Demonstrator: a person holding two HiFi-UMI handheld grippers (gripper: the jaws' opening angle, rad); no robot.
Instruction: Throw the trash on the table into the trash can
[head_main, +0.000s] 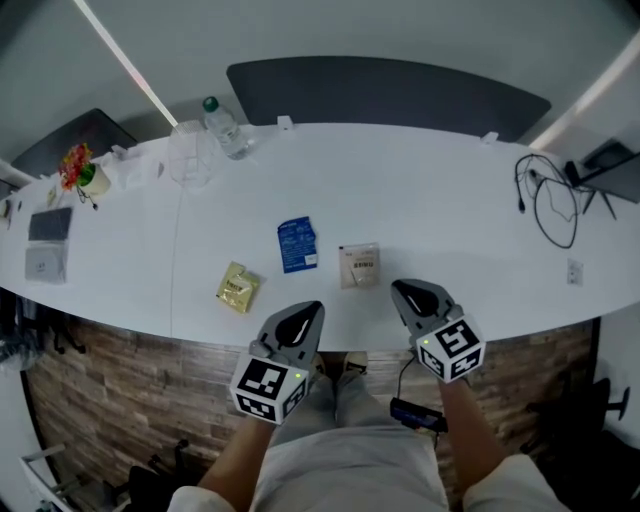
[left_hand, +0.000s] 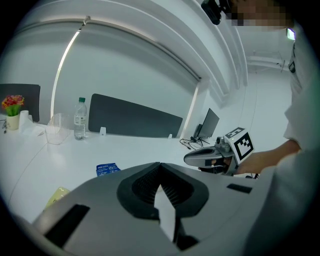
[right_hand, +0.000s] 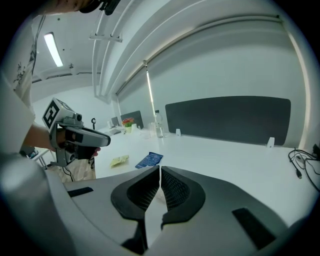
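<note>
Three pieces of trash lie on the white table (head_main: 450, 210): a yellow packet (head_main: 237, 287), a blue packet (head_main: 297, 244) and a beige packet (head_main: 359, 265). My left gripper (head_main: 308, 312) hovers at the near table edge, just short of the yellow and blue packets, shut and empty. My right gripper (head_main: 400, 290) is beside the beige packet, to its right, also shut with nothing held. The left gripper view shows the blue packet (left_hand: 107, 169) and the yellow packet (left_hand: 57, 196) ahead. The right gripper view shows the blue packet (right_hand: 149, 160) and the yellow one (right_hand: 119, 160). No trash can is in view.
At the table's far left stand a water bottle (head_main: 222, 125), a clear plastic container (head_main: 190, 152) and a small flower pot (head_main: 85, 175). A grey tablet (head_main: 48, 240) lies at the left end. Black cables (head_main: 550, 200) sprawl at the right. A dark divider panel (head_main: 390, 95) runs behind.
</note>
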